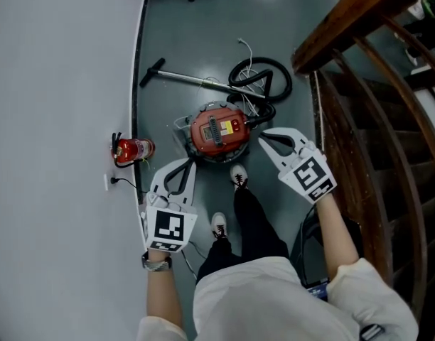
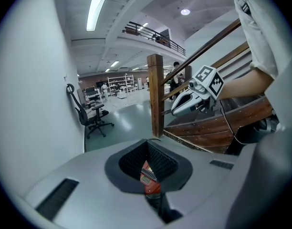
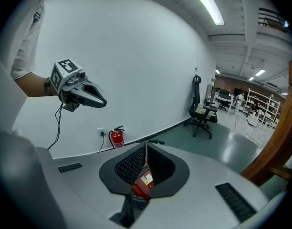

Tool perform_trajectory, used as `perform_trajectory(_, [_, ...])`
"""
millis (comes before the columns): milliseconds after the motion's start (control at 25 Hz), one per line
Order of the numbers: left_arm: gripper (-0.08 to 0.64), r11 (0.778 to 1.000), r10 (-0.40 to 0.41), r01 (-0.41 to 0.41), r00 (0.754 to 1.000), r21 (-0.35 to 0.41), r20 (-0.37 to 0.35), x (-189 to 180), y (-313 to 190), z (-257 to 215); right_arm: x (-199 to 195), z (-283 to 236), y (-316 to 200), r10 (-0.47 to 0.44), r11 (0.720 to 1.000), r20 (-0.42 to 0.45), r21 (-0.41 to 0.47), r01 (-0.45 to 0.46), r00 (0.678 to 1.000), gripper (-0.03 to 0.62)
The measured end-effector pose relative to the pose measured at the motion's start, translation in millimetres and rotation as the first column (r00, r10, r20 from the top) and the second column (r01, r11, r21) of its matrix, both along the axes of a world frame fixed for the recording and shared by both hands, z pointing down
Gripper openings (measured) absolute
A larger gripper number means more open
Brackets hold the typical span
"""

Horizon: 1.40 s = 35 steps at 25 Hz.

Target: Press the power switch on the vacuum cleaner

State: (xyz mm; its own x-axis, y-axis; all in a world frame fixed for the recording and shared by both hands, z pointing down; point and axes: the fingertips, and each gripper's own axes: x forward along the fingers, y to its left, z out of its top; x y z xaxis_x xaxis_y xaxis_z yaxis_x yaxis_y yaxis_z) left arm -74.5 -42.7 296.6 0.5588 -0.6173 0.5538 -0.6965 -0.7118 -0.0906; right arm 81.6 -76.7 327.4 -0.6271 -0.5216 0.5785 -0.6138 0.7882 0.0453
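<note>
The left gripper and right gripper hover closed and empty. The red vacuum cleaner sits on the floor below.

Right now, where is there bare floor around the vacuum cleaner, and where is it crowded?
Bare floor is bordered by the wall, the wand, the vacuum cleaner and the fire extinguisher. Crowded: the hose coil between the vacuum cleaner and the stair rail.

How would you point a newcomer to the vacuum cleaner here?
Between the curved white wall and the wooden staircase lies grey floor. On it, ahead of the person's shoes, sits the vacuum cleaner. It is a round red canister with a black hose looped behind, bulkier than the red fire extinguisher at the wall.
</note>
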Motion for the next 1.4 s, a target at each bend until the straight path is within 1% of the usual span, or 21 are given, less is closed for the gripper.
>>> perform_trajectory(120, [0.002,1.0,-0.01,0.011,1.0,-0.011,0.009,-2,-4,14,-3,29,-11,-0.01,0.999,-0.013,-0.035,0.009,1.0,0.031])
perform_trajectory(480, [0.002,0.994,-0.049,0.049,0.999,-0.093,0.008,-2,-11,65,-7,106,-29,-0.064,0.989,-0.062,-0.137,0.055,0.996,0.031])
perform_trajectory(600, [0.002,0.991,-0.072,0.071,0.997,-0.113,0.001,-3,-17,79,-8,127,-37,-0.075,0.982,-0.055,-0.175,0.065,0.996,0.031])
perform_trajectory(800, [0.002,0.986,-0.091,0.09,0.996,-0.139,-0.005,-1,-24,104,-10,162,-46,-0.094,0.974,-0.052,-0.212,0.081,0.994,0.031])
perform_trajectory(960, [0.002,0.979,-0.115,0.112,0.993,-0.171,-0.005,-1,-24,126,-12,190,-55,-0.088,0.969,-0.04,-0.233,0.076,0.995,0.032])
perform_trajectory(1040, [0.002,0.977,-0.114,0.112,0.993,-0.179,-0.001,-1,-23,136,-12,205,-59,-0.079,0.966,-0.036,-0.249,0.068,0.996,0.032])
perform_trajectory(1400, [0.002,0.968,-0.129,0.126,0.992,-0.215,0.0,3,-22,168,-6,278,-65,-0.086,0.942,-0.07,-0.329,0.059,0.994,0.032])
